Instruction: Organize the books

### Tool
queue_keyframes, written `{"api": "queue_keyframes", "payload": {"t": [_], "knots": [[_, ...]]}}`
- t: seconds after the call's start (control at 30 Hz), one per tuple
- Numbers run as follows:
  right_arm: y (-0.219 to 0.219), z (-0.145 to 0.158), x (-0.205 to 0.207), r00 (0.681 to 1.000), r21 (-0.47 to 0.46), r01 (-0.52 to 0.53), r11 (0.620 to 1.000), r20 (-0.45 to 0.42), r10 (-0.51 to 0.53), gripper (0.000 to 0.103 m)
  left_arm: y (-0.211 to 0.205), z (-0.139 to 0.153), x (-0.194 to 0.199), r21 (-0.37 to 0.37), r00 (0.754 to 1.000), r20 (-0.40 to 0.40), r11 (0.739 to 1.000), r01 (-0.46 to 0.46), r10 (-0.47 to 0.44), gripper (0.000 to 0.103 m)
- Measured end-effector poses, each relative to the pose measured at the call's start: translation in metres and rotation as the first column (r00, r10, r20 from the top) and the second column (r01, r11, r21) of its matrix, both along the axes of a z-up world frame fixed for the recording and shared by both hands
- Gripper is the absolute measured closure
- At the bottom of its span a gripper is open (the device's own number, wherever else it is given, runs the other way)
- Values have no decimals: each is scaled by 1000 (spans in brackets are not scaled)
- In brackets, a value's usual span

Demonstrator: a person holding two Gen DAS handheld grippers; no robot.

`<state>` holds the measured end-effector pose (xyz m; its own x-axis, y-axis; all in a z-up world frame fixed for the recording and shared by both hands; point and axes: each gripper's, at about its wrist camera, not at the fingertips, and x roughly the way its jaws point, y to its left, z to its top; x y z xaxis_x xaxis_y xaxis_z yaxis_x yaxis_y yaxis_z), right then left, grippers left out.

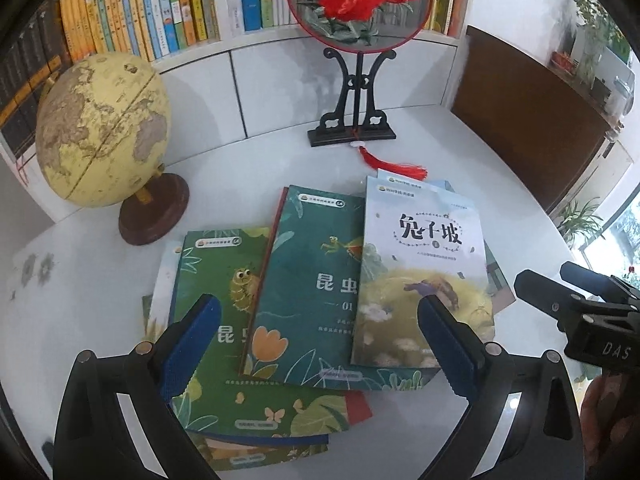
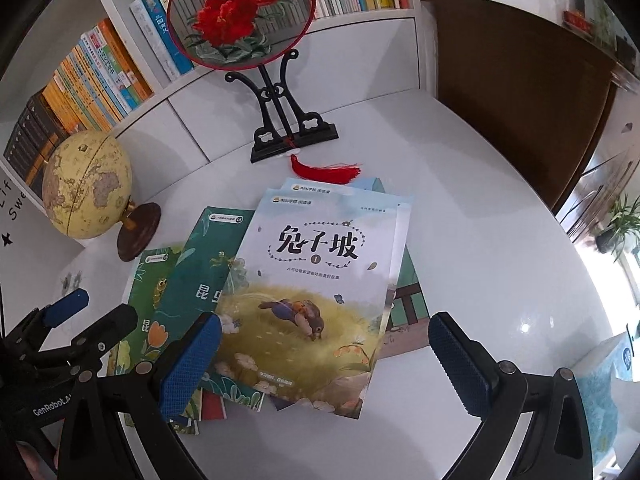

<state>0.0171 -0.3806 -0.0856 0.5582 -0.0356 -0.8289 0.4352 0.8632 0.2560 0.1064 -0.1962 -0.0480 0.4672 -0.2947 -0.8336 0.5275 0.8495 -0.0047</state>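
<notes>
Several books lie in a loose overlapping pile on the white table (image 1: 80,300). A pale book with a rabbit cover (image 1: 424,276) (image 2: 320,280) is on top at the right. A dark green insect book (image 1: 312,280) (image 2: 200,292) lies under it. A lighter green book (image 1: 224,320) (image 2: 154,280) lies at the left. My left gripper (image 1: 320,344) is open above the green books. My right gripper (image 2: 324,360) is open above the rabbit book, and it shows at the right edge of the left wrist view (image 1: 576,296). The left gripper shows in the right wrist view (image 2: 88,320).
A yellow globe (image 1: 104,132) (image 2: 86,188) stands left of the pile. A round red-flower embroidery on a black stand (image 1: 360,80) (image 2: 276,92) with a red tassel (image 1: 396,164) stands behind it. A shelf of upright books (image 1: 160,8) (image 2: 100,72) runs along the back. A brown cabinet (image 1: 532,120) is at the right.
</notes>
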Motion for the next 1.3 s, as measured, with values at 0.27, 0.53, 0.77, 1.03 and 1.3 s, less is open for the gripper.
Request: {"api": "queue_keyframes", "payload": {"t": [0.27, 0.53, 0.77, 1.03, 1.3], "knots": [[0, -4, 3, 1000, 15, 9, 1000, 1, -9, 0, 5, -3, 12, -22, 999, -46, 1000, 9, -10, 4], [-3, -23, 23, 1000, 31, 24, 999, -7, -24, 0, -26, -38, 42, -101, 980, -176, 992, 78, -95, 4], [-25, -61, 26, 998, 114, 57, 992, -40, -53, 1, -51, -83, 51, -87, 958, -261, 992, 96, -116, 5], [-36, -78, 24, 997, 137, 55, 989, -65, -46, 9, -62, -98, 52, -98, 945, -291, 987, 125, -148, 10], [-41, -96, 21, 995, 188, 64, 980, -84, -49, 34, -72, -99, 43, -81, 946, -266, 983, 167, -183, 19]]}}
